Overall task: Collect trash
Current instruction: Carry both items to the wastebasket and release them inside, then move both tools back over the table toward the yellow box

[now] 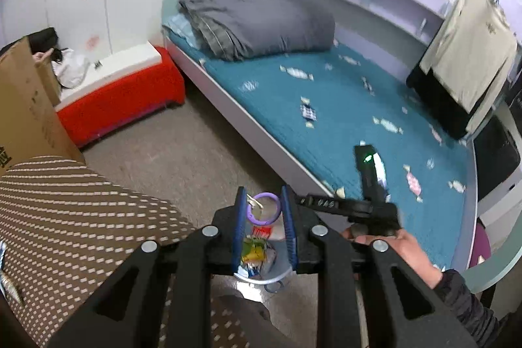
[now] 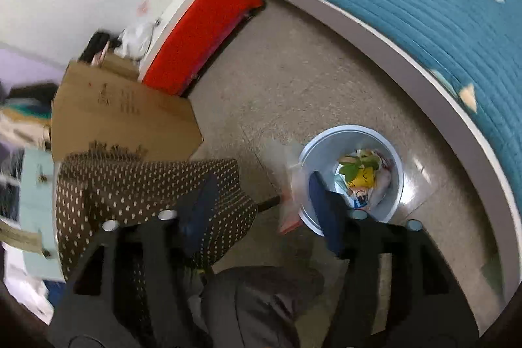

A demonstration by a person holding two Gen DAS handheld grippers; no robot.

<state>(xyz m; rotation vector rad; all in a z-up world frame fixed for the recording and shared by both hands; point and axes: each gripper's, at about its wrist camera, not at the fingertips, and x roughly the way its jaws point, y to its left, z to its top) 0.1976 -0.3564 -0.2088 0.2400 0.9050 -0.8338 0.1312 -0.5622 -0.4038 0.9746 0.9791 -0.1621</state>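
My left gripper (image 1: 263, 201) pinches a purple plastic ring with a small tag (image 1: 264, 208) between its blue pads, above the pale blue round bin (image 2: 396, 191) on the speckled floor (image 2: 293, 80). My right gripper (image 2: 261, 201) stands open, a blurred clear wrapper with red print (image 2: 288, 204) loose between its fingers at the bin's rim. Colourful wrappers (image 2: 362, 176) lie inside, beside the teal-quilted bed (image 2: 440, 5).

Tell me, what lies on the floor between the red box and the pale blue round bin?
Nothing: in the right wrist view, only bare speckled floor stretches from the red box to the pale blue round bin.
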